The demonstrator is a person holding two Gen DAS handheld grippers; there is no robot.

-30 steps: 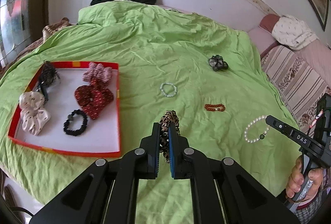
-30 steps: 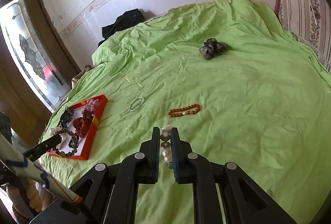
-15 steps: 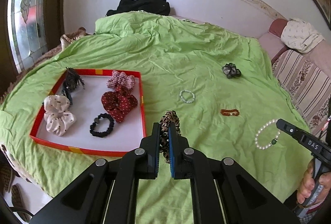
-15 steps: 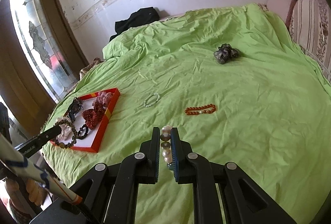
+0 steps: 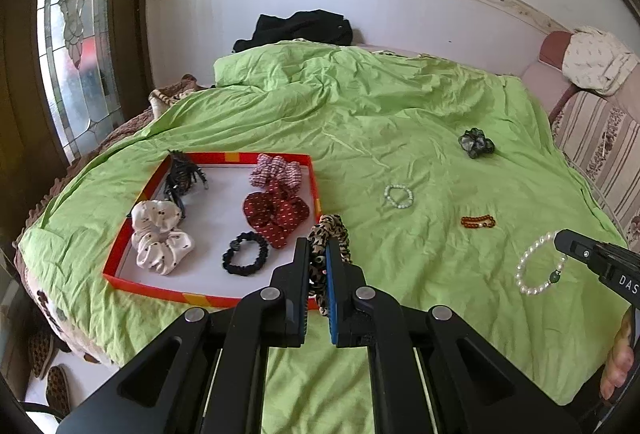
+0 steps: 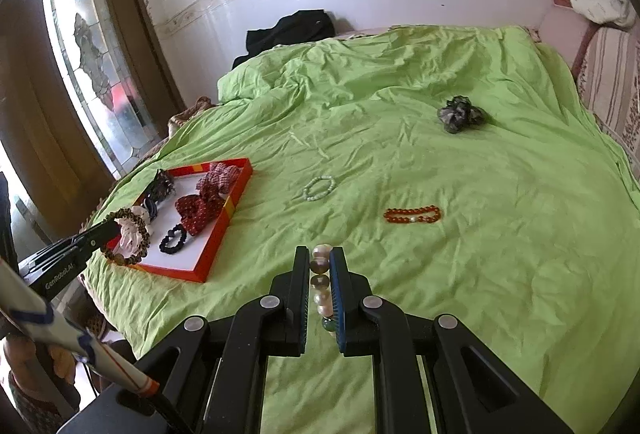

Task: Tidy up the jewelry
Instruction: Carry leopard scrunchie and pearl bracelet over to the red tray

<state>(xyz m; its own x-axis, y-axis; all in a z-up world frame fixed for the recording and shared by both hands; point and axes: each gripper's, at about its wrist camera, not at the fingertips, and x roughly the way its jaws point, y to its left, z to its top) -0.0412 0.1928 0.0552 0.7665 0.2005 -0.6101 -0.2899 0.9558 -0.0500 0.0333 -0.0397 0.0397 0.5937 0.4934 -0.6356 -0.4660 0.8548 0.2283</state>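
My left gripper [image 5: 319,246] is shut on a leopard-print scrunchie [image 5: 330,234], held in the air by the near right corner of the red tray [image 5: 132,288]; that scrunchie [image 6: 130,246] also shows in the right wrist view. My right gripper [image 6: 320,254] is shut on a pearl bracelet [image 6: 321,282] with a green bead, which hangs from its tip [image 5: 538,268] in the left wrist view. On the green bedspread lie a pale green bead bracelet [image 5: 398,196], a red bead bracelet [image 5: 478,222] and a dark green scrunchie [image 5: 476,142].
The tray holds a white dotted scrunchie [image 5: 158,238], a red dotted one [image 5: 276,213], a pink checked one [image 5: 276,171], a black hair tie [image 5: 245,254] and a black claw clip [image 5: 182,173]. Black clothing [image 5: 296,27] lies at the bed's far end. A striped sofa [image 5: 600,137] stands right.
Both grippers have lifted a little and tilted up, so more wall and door show. The left one carried the leopard scrunchie toward the tray's corner. Both grips held.
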